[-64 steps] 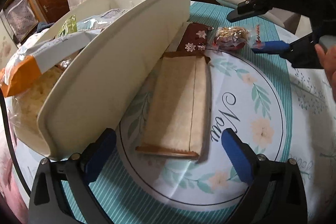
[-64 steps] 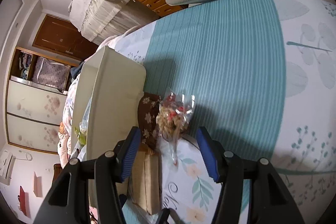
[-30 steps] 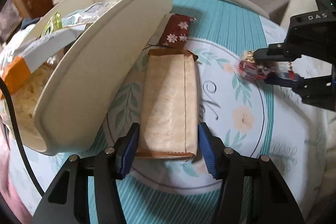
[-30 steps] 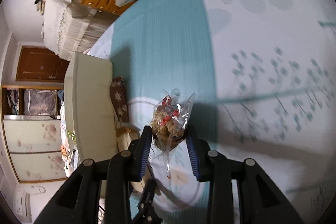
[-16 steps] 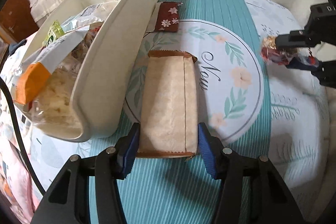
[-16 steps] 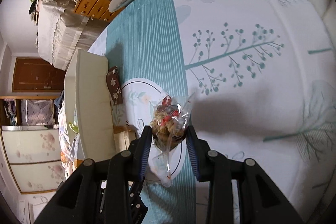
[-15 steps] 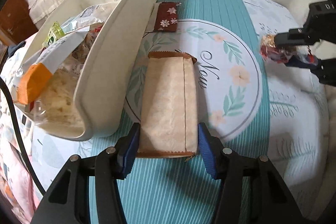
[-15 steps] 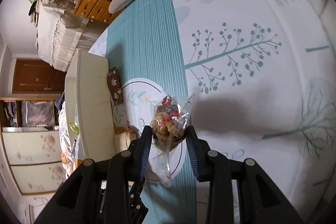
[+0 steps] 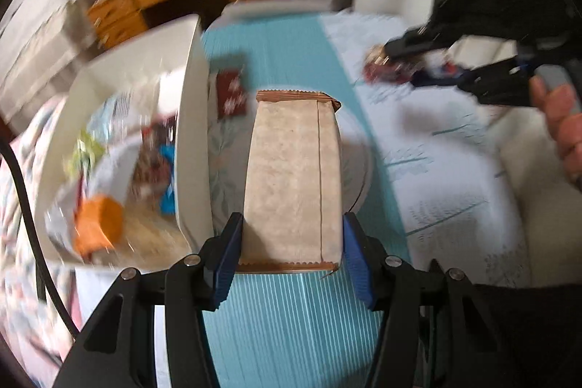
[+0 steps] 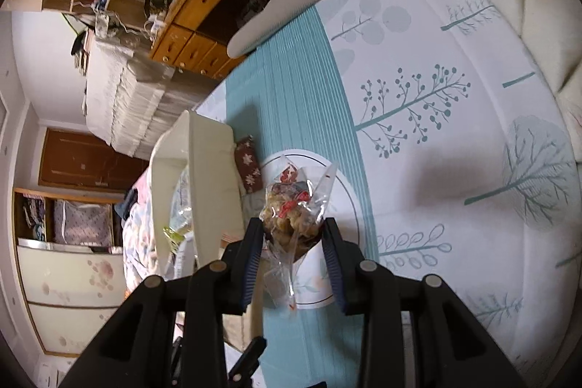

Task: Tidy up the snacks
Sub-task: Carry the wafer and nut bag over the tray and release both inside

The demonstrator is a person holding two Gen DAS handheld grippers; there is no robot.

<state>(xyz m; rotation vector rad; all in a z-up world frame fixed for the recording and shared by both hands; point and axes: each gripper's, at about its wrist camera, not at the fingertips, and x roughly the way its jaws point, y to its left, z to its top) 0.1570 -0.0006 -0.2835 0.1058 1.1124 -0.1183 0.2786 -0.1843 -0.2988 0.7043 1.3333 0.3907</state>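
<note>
Gripping, left gripper (image 9: pixel 289 251): jaws narrowed onto the near end of the tan paper packet (image 9: pixel 293 180), one blue pad pressed to each long side; the packet points away from the camera, its crimped brown far edge toward the far side of the table.

Gripping, right gripper (image 10: pixel 293 251): jaws narrowed around the clear cellophane snack bag (image 10: pixel 291 217), which holds pale nutty pieces and red-wrapped bits; its twisted tail hangs down between the fingers, toward the near side.

Right gripper seen from the left wrist camera (image 9: pixel 429 68): at the far right, above the tablecloth, with the same small bag pinched at its tips and a bare hand (image 9: pixel 563 122) around its handle.

Snack basket (image 9: pixel 191 148): cream-white, left of the tan packet; its long right wall runs close alongside the packet. Whether they touch cannot be told.

Basket contents: blurred wrappers, among them an orange patch (image 9: pixel 98 224), a blue one and a green one.

Dark red packet (image 10: pixel 249 168): printed with white snowflakes, lying on the tablecloth just beside the far end of the basket's right wall.

Tablecloth (image 10: pixel 436 119): white with teal tree prints, a teal striped band and a round white emblem under the two held snacks.

Background: wooden drawer unit (image 10: pixel 203 20) at the far side, behind the table.
</note>
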